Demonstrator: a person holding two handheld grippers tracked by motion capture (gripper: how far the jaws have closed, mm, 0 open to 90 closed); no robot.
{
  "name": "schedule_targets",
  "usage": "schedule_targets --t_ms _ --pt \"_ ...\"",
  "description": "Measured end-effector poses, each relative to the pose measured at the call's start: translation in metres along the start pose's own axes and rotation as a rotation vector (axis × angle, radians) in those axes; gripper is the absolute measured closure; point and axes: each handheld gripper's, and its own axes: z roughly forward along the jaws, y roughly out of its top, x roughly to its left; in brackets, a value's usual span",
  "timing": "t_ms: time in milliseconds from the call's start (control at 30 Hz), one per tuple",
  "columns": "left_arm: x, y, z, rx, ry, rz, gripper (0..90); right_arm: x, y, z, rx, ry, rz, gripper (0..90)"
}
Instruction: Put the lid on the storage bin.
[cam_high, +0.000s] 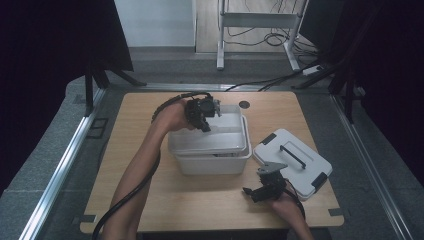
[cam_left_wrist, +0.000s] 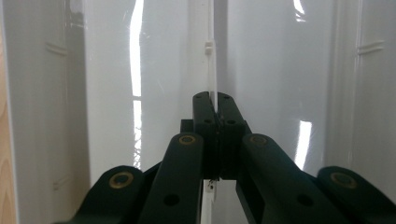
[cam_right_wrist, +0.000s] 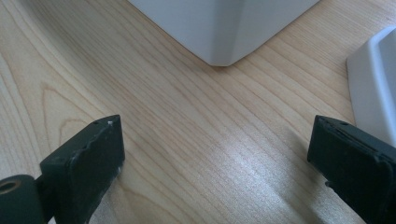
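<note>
Jaws of the left gripper (cam_high: 209, 116) are pinched tight on the thin divider (cam_left_wrist: 211, 70) of a white tray (cam_high: 232, 137) raised askew over the bin (cam_high: 212, 164) mid-table, lid (cam_high: 292, 161) already off at right, right gripper (cam_high: 258, 191) wide open, empty, near edge; tray seemingly half lifted out.

Grey floor (cam_high: 45, 165), black curtains (cam_high: 50, 35), metal frame (cam_high: 257, 20) at back.

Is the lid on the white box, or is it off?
Off. The lid lies flat on the table, right of the white box, whose top is open.
</note>
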Motion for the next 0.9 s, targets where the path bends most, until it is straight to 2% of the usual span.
schedule_targets --t_ms 233,367,533,600,633,733,800,900 --pt "0.002 0.011 0.021 0.016 -0.014 0.016 89.1 0.000 0.000 0.000 0.001 0.000 0.000 3.6" --pt "0.001 0.006 0.026 -0.011 -0.048 -0.006 89.1 0.000 0.000 0.000 0.001 0.000 -0.002 3.6" --pt "0.002 0.005 0.031 -0.005 -0.058 -0.028 88.8 0.000 0.000 0.000 0.001 0.000 -0.003 3.6" --pt "0.001 0.004 0.031 -0.009 -0.043 -0.044 87.3 0.000 0.000 0.000 0.001 0.000 -0.002 3.6" --pt "0.001 0.003 0.031 -0.015 -0.026 -0.063 83.4 0.000 0.000 0.000 0.001 0.000 -0.002 3.6" --pt "0.001 0.000 0.026 -0.049 0.021 -0.086 71.3 0.000 0.000 0.000 -0.001 0.000 0.000 4.0" --pt "0.001 -0.003 0.021 -0.076 0.050 -0.142 59.4 0.000 0.000 0.000 -0.004 0.002 -0.001 5.0" --pt "0.000 -0.010 0.014 -0.108 0.075 -0.187 47.4 -0.001 -0.001 -0.002 -0.015 0.018 -0.016 10.5"
